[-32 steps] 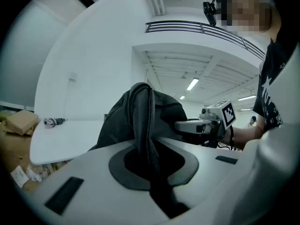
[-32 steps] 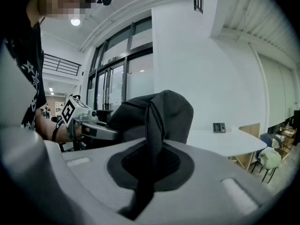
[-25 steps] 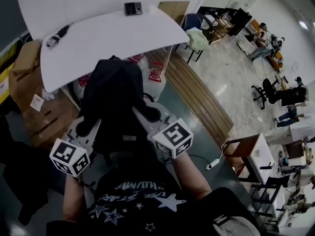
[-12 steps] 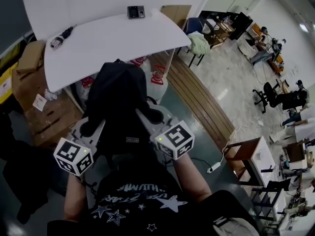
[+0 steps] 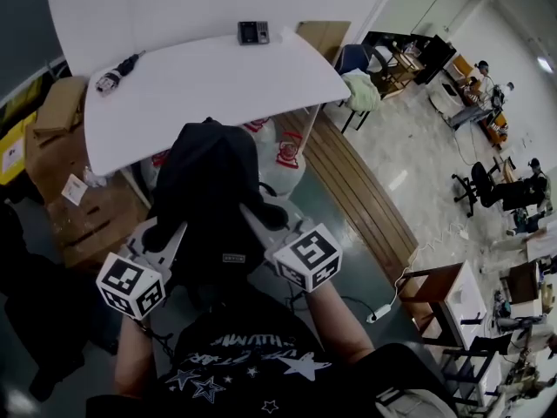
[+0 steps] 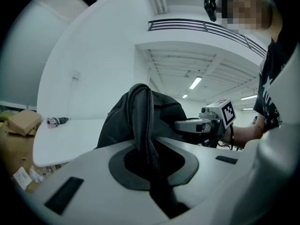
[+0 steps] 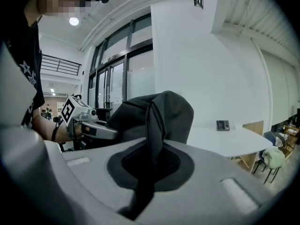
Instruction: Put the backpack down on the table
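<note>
A black backpack [image 5: 209, 190] hangs in the air in front of the person, short of the white table [image 5: 209, 81]. My left gripper [image 5: 170, 232] is shut on one of its black straps [image 6: 143, 125], seen pinched between the jaws in the left gripper view. My right gripper [image 5: 254, 220] is shut on the other strap [image 7: 153, 125], with the bag's body [image 7: 164, 109] just beyond. Each gripper shows in the other's view: the right gripper [image 6: 206, 123] and the left gripper [image 7: 86, 123]. The bag's base is hidden from above.
On the table lie a small dark device [image 5: 254, 31] at the far edge and a cylindrical tool [image 5: 115, 77] at the left. Printed sacks [image 5: 283, 151] stand under the table, cardboard boxes [image 5: 61, 111] at the left. A chair with cloth [image 5: 361, 77] stands at the right.
Both grippers and the backpack have shifted toward the table; the bag's top now reaches close to the table's near edge. The grips on the straps are unchanged.
</note>
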Demonstrator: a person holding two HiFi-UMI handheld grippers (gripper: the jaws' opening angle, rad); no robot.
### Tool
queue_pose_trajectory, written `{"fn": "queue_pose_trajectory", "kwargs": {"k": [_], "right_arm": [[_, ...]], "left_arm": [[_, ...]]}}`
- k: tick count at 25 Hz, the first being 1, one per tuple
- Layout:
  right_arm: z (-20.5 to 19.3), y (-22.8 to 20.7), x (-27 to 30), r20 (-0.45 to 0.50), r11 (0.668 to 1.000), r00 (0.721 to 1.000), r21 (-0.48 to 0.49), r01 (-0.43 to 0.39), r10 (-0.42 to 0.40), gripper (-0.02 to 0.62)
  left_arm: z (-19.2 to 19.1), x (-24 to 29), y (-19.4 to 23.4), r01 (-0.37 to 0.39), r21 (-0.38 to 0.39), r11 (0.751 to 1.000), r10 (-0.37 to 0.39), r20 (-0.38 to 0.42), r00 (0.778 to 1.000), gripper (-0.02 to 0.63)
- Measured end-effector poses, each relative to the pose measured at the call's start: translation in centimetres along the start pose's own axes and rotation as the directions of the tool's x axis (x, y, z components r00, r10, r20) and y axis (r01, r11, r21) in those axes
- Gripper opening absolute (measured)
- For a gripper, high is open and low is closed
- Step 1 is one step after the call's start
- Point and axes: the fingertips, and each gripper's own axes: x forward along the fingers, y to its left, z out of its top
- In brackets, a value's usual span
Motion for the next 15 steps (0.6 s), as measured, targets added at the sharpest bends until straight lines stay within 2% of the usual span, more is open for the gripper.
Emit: {"fn": "queue_pose_trajectory", "kwargs": {"k": [9, 15], "right_arm": [[2.5, -6.2, 6.5, 0.034, 0.999, 0.999, 0.016, -0.041, 0.04, 0.006], [4.4, -10.7, 9.2, 0.068, 0.999, 0.997, 0.024, -0.038, 0.037, 0.006]], "left_arm": [[3.4, 5.1, 6.8, -0.04, 0.01, 0.999, 0.04, -0.007, 0.999, 0.035], [6.3, 9.0, 9.9, -0.051, 0.054, 0.997, 0.051, -0.005, 0.999, 0.035]]}}
